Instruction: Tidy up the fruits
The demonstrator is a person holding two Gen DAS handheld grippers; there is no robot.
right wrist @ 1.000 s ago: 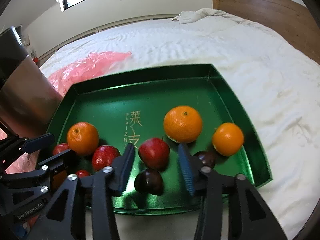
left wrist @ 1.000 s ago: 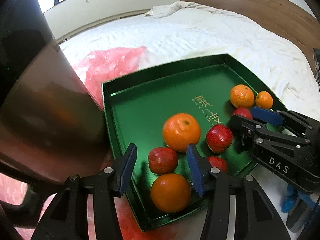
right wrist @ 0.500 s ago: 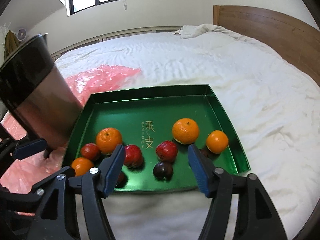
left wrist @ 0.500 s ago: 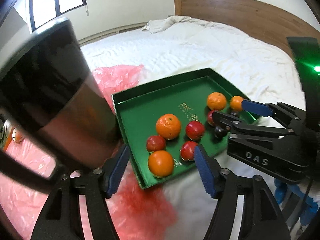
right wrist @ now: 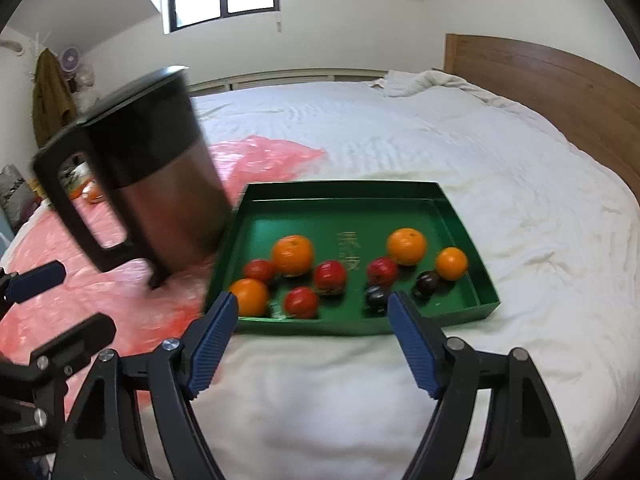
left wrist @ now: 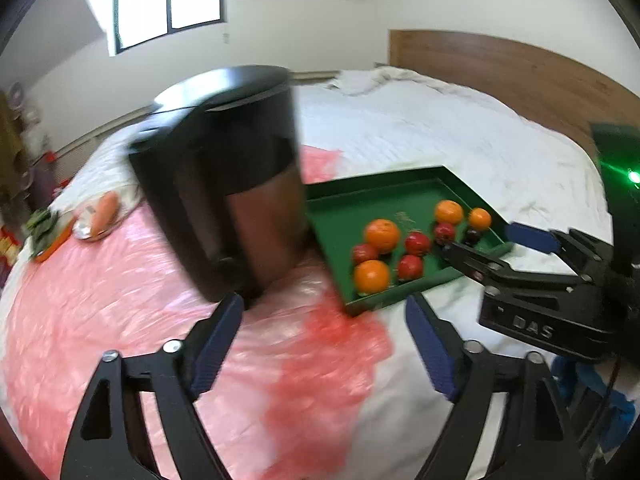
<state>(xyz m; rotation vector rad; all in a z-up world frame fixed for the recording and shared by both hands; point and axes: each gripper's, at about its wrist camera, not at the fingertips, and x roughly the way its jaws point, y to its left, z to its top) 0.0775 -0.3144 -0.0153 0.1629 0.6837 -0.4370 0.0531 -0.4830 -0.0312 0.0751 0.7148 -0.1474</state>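
Observation:
A green tray (right wrist: 344, 200) lies on the white bed and holds several oranges (right wrist: 292, 255), red fruits (right wrist: 329, 275) and two dark plums (right wrist: 377, 298). It also shows in the left wrist view (left wrist: 384, 192), with oranges (left wrist: 382, 235) and red fruits (left wrist: 417, 243). My left gripper (left wrist: 324, 344) is open and empty, above the pink plastic in front of the tray. My right gripper (right wrist: 312, 340) is open and empty, above the bed just before the tray's near edge. The right gripper also shows in the left wrist view (left wrist: 492, 242).
A tall steel kettle with a black lid and handle (right wrist: 140, 192) stands on a pink plastic sheet (right wrist: 80, 300) left of the tray; it shows in the left wrist view too (left wrist: 224, 200). A carrot on a dish (left wrist: 102, 216) lies far left. A wooden headboard (right wrist: 560, 92) is behind.
Both grippers have pulled back and up from the tray, so the tray looks smaller. Both sets of fingers have spread wider. The fruits stay in the tray.

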